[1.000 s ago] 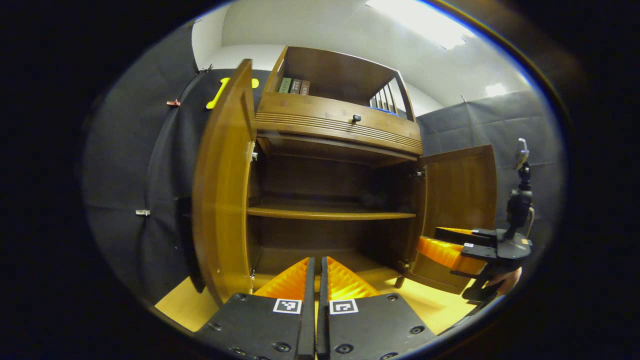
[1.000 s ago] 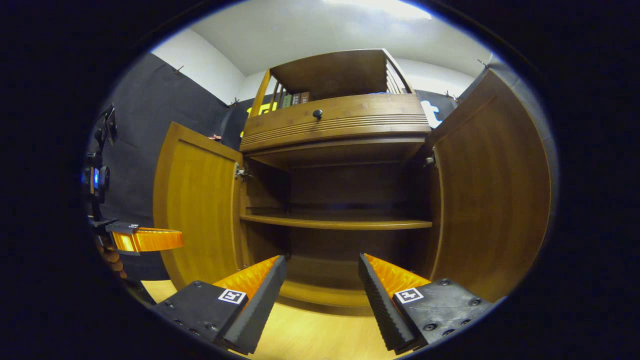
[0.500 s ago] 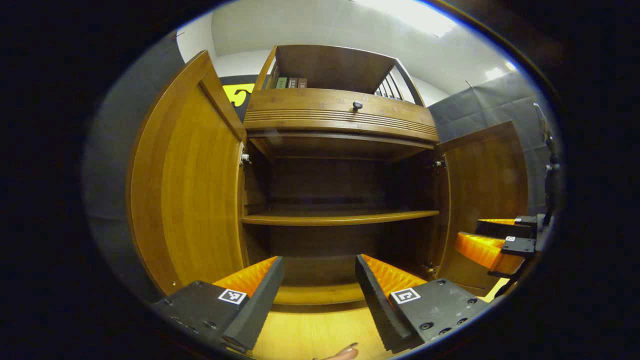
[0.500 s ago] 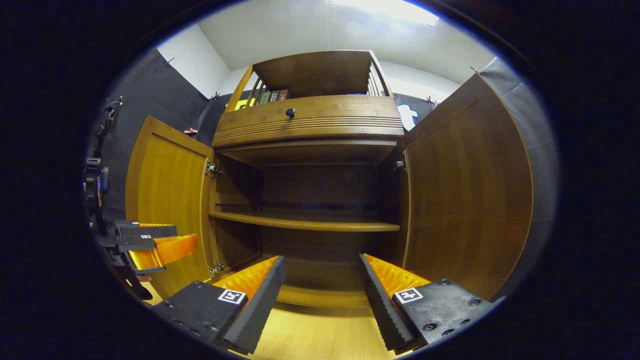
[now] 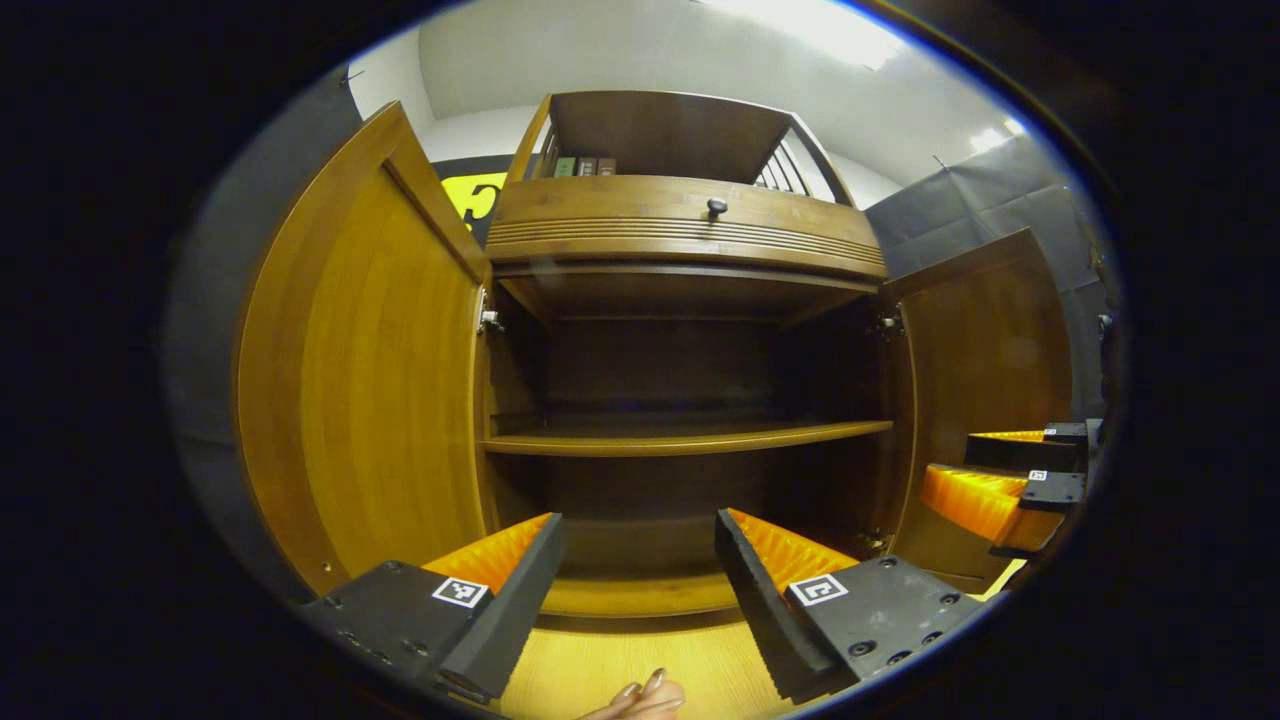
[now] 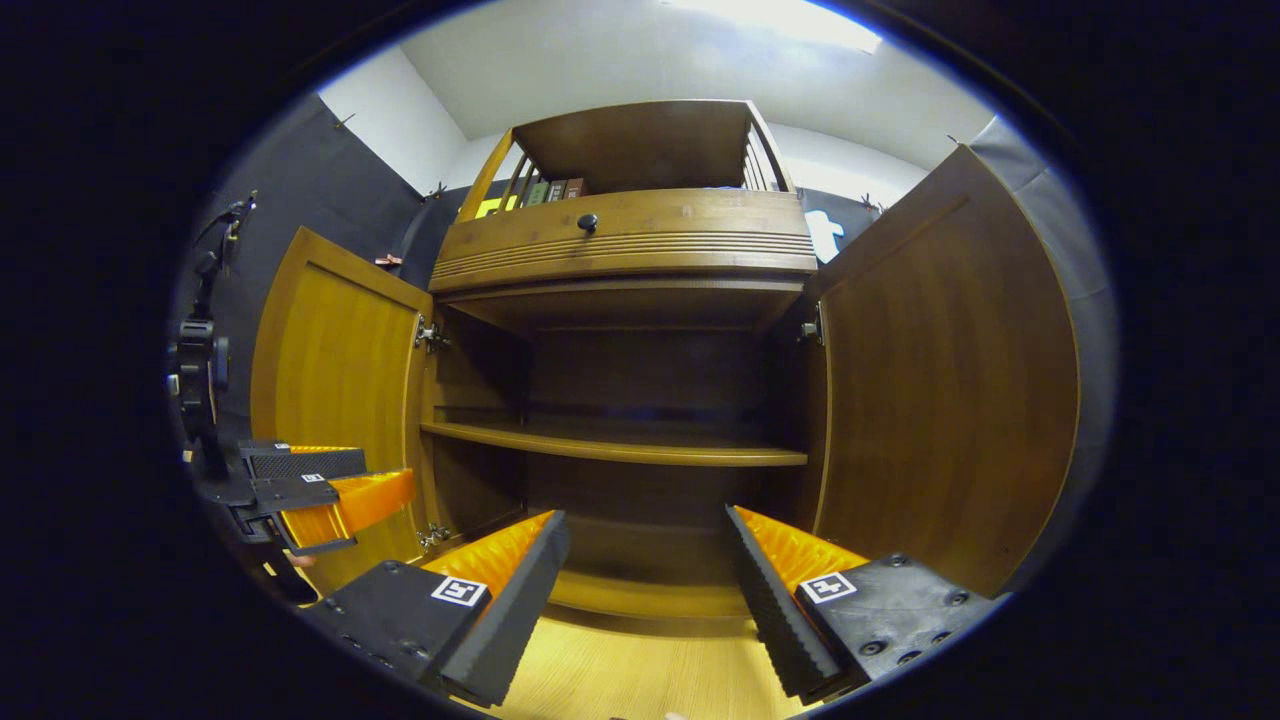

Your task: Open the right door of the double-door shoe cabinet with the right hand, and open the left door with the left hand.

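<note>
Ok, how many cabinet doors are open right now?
2: the left door swung out on the left, the right door swung out on the right. Both stand wide open.

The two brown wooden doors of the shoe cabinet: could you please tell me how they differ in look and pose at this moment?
In the right gripper view, the left brown wooden door is lit a bright golden brown, while the right brown wooden door looks darker. The left door hangs from hinges on the cabinet's left side, the right door from hinges on its right side, so they swing opposite ways. Both stand wide open, showing plain inner faces and the inner wooden shelf.
</note>
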